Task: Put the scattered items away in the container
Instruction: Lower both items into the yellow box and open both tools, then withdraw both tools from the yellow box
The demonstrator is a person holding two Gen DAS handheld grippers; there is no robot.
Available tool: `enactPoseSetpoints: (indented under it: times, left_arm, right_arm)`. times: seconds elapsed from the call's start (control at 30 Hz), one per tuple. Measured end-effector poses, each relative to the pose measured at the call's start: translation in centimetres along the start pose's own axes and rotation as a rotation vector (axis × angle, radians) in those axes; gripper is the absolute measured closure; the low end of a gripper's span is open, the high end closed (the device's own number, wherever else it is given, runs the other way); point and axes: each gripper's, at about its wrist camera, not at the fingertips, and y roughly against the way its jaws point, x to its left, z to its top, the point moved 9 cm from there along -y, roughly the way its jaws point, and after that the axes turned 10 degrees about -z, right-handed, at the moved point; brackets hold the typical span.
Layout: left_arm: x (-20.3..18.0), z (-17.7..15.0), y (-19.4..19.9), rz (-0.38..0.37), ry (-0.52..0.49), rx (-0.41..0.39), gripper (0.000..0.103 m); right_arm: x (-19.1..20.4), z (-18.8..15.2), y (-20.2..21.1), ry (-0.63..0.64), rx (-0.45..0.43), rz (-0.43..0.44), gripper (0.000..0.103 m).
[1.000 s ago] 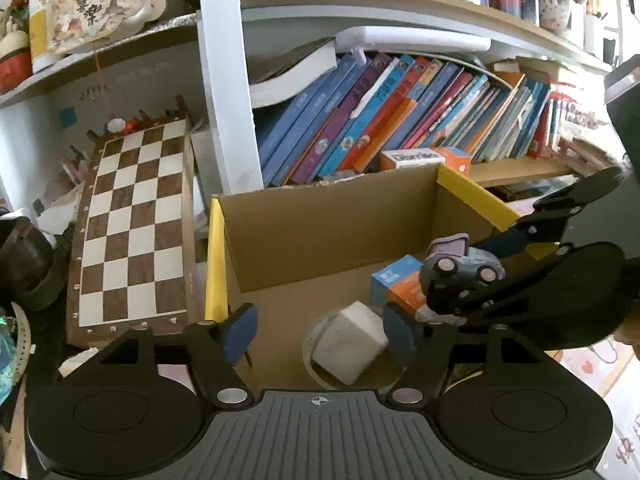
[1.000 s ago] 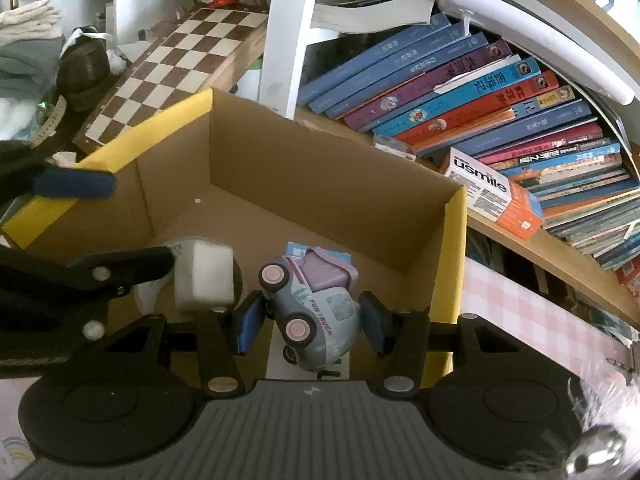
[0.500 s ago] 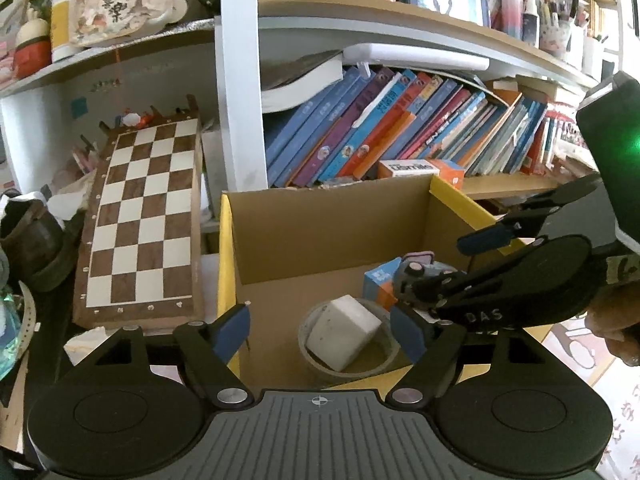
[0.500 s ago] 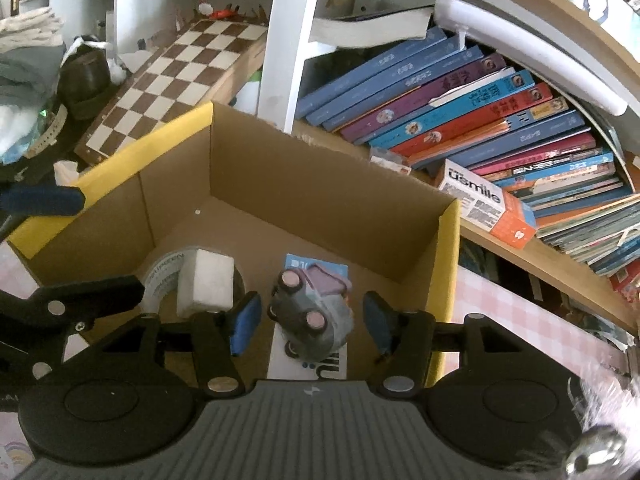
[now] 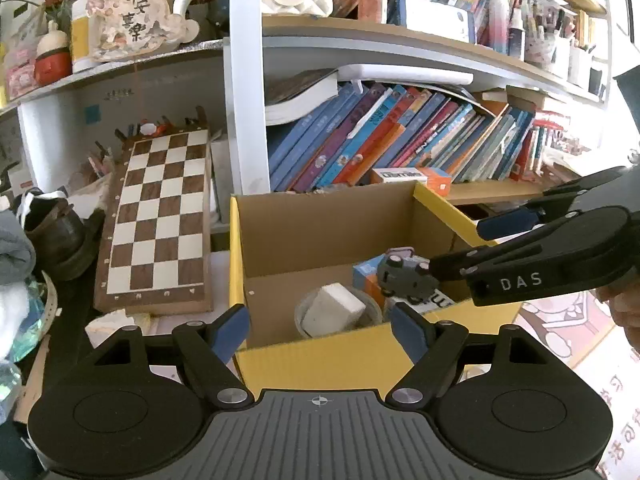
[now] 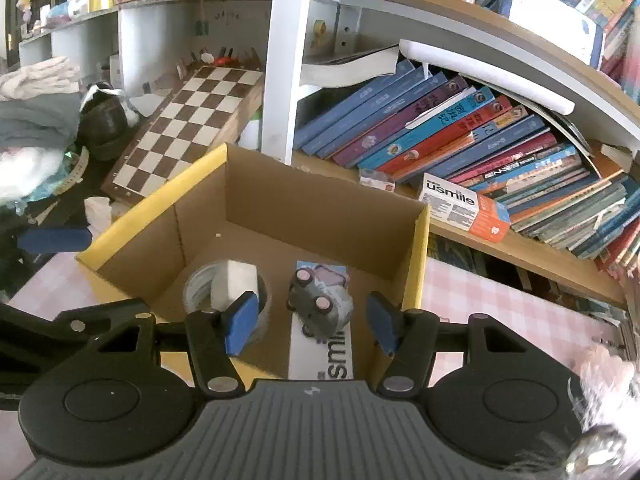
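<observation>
Two grippers over one cardboard box [image 6: 320, 204] with yellow-taped rims, open top, standing on a pink checked cloth [image 6: 492, 300] in front of a bookshelf. Right gripper [image 6: 310, 320]: blue-padded fingers spread wide, nothing between them, held above the box's right half. Directly below it a grey toy car [image 6: 320, 304] lies inside the box, tipped with its wheels showing, resting on a white and blue "usmile" carton [image 6: 320, 354] on the box floor; neither pad touches the car. Left of the car, also inside, a roll of clear tape [image 6: 200, 290] lies flat with a white block [image 6: 234, 282] sitting in its hole. Left gripper [image 5: 320, 328]: fingers likewise apart and empty, poised just outside the near yellow wall, looking into the box; the right tool crosses its view from the right, marked "DAS". Behind the box: slanted row of books [image 6: 460, 136], a second usmile carton [image 6: 464, 210] on the shelf, a chessboard [image 5: 160, 220] leaning at the left beside a dark shoe [image 5: 56, 240].
</observation>
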Motion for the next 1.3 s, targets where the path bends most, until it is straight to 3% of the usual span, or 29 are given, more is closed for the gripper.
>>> enactPoseSetpoints:
  times: [0.57,0.67,1.3]
  left_arm:
    - [-2.0,-2.1,3.0,-0.008,0.013,0.01,0.022]
    - [-2.2,-2.7,3.5,-0.009,0.022,0.016,0.018]
    - [-3.7,-6.1,5.1,-0.028,0.031,0.089,0.017]
  right_arm:
    - [-0.3,-4.7,3.9,-0.059,0.038,-0.013,0.043]
    - [-0.1,-5.7,4.8,-0.063,0.045,-0.006,0.043]
    - [1.3,-11.4,7.5,-0.108,0.128,-0.005,0.035]
